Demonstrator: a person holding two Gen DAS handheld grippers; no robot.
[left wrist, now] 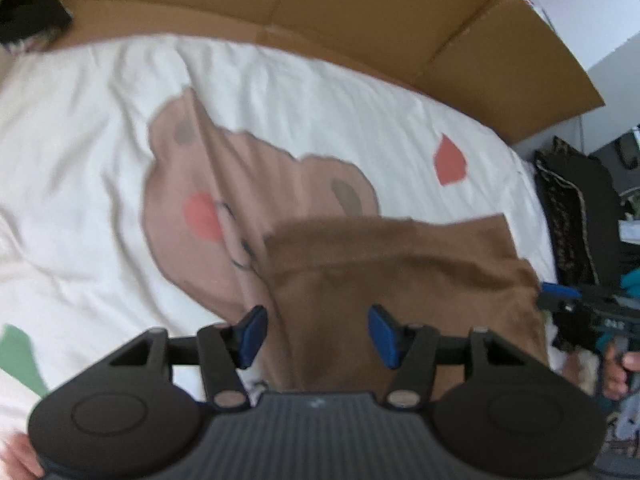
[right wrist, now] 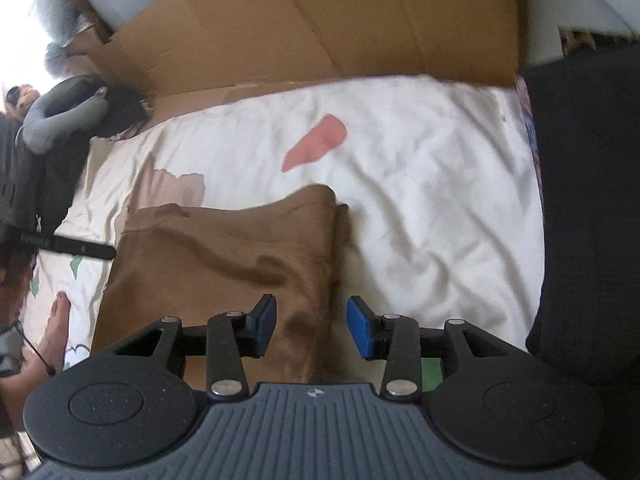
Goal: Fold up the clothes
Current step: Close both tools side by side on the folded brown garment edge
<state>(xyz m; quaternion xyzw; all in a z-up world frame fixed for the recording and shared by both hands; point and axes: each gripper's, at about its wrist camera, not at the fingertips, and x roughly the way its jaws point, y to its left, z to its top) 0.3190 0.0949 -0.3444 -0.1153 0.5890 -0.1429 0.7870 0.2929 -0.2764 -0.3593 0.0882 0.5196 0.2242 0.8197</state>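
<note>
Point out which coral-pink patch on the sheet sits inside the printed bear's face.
The round coral patch, the bear's cheek, left of the brown garment. The other coral patch lies alone on plain white sheet, further right.

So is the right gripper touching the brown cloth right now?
Apart. In the right wrist view the right gripper has both blue pads clear of the brown cloth, which lies between the open jaws.
</note>
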